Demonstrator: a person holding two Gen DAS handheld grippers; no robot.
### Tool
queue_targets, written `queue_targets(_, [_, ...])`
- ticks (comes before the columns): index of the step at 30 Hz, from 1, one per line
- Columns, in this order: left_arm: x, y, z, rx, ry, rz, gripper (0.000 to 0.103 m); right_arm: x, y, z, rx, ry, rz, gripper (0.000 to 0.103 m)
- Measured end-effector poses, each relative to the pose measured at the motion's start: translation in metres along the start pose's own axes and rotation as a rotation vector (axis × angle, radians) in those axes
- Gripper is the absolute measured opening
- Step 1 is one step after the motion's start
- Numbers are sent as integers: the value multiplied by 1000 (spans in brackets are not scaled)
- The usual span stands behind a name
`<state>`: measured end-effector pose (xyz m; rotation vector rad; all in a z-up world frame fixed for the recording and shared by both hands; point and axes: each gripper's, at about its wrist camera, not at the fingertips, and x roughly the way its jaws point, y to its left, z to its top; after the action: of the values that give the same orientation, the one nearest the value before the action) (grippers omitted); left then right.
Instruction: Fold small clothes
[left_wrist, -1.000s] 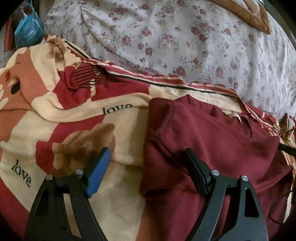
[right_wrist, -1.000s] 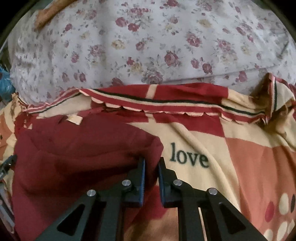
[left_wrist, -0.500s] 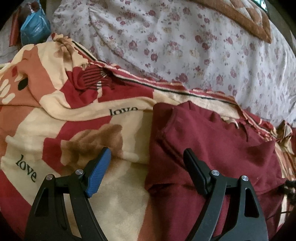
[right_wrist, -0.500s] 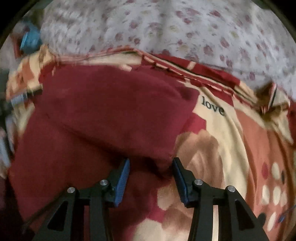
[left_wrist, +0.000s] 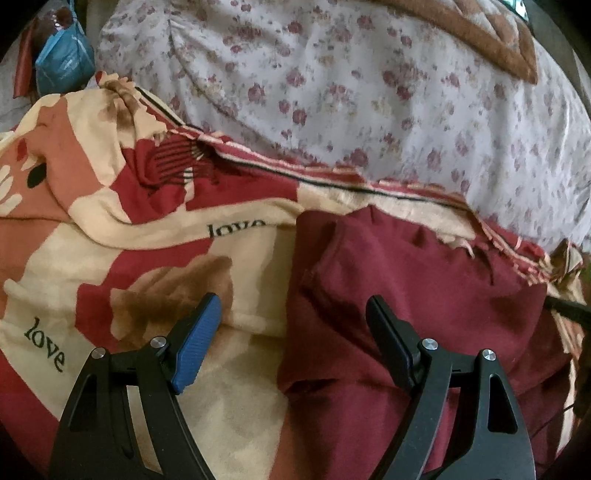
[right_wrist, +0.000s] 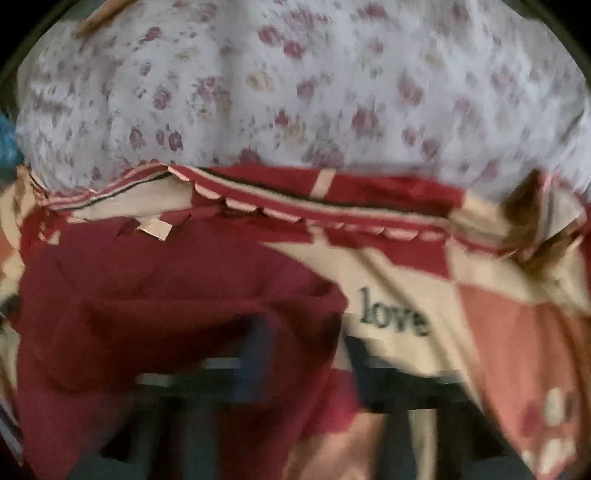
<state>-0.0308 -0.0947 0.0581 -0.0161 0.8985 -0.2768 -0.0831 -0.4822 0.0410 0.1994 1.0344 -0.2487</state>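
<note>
On my left gripper (left_wrist: 291, 332) the fingers stand wide apart and hold nothing; the blue-padded left finger (left_wrist: 197, 343) sits over the patterned "love" blanket (left_wrist: 92, 240), the right one over the maroon garment (left_wrist: 406, 295). I read that straddle as lining up on the garment's left edge, which runs down between the two fingers, probably for a pinch there. The garment lies on the blanket on the bed, partly folded by the look of it, with a doubled layer showing a lower hem just ahead of the fingers. The flowered quilt (left_wrist: 369, 92) is bunched behind it, likely pushed back to leave room. A blue bag (left_wrist: 62, 62) sits at the far left corner.

Over on my right gripper (right_wrist: 306, 354) the view is smeared by motion. I can make out dark finger shapes low in the view, straddling the garment's (right_wrist: 147, 295) right edge beside the printed "love", but whether cloth is pinched between them, or how far apart they stand, I cannot tell. The garment's near part is cut off by the lower edge of both views, and a pale tag (right_wrist: 155, 229) at its far edge is about all that marks its neck.
</note>
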Motion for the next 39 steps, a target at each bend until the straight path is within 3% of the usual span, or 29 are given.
queue_targets(2, [-1,0,1,-1,-8,0,81,-12,-6,-2,-7,-78,-18,8])
queue_targets(4, [1,0,1,-3,-7,-6,81,-15,-18,-2,12,-99,-110,0])
queue_targets(6, [6,-2,-1,7,16,2,81,-8,-34,0,44,-83,-170,0])
queue_targets(8, [8,-4,-4,19,26,10,81,-9,-49,-4,109,-46,-42,0])
queue_targets(12, [7,-6,-5,24,20,8,81,-56,-36,-19,91,-101,83,6])
queue_targets(13, [8,-6,-5,25,22,11,81,-66,-28,-24,78,-100,139,26])
queue_targets(14, [7,-6,-6,25,21,11,81,-75,-19,-32,56,-96,191,55])
queue_targets(15, [7,-5,-6,23,21,10,81,-84,-7,-40,18,-99,217,65])
queue_targets(16, [6,-5,-6,19,20,9,81,-92,4,-48,-34,-108,207,67])
queue_targets(18, [5,-3,-6,10,20,4,81,-108,20,-68,-141,-138,121,67])
queue_targets(21, [5,-1,-7,-5,23,0,81,-113,30,-86,-192,-160,77,67])
queue_targets(24, [5,-3,-7,-4,21,3,81,-90,35,-89,-242,-131,-29,65])
queue_targets(25, [5,-4,-7,0,18,7,81,-80,37,-86,-259,-135,-66,51])
queue_targets(26, [4,-4,-8,2,16,7,81,-73,36,-84,-255,-138,-83,26])
queue_targets(28, [4,-6,-9,7,20,4,81,-74,22,-80,-142,-160,-12,16])
queue_targets(31, [7,-9,-12,10,45,-16,81,-87,10,-87,-80,-212,-71,13])
queue_targets(34, [7,-15,-14,42,48,1,81,-75,10,-106,-90,-133,-89,13])
queue_targets(39, [-10,-11,-12,32,29,-23,81,-100,2,-112,-58,-138,-21,18])
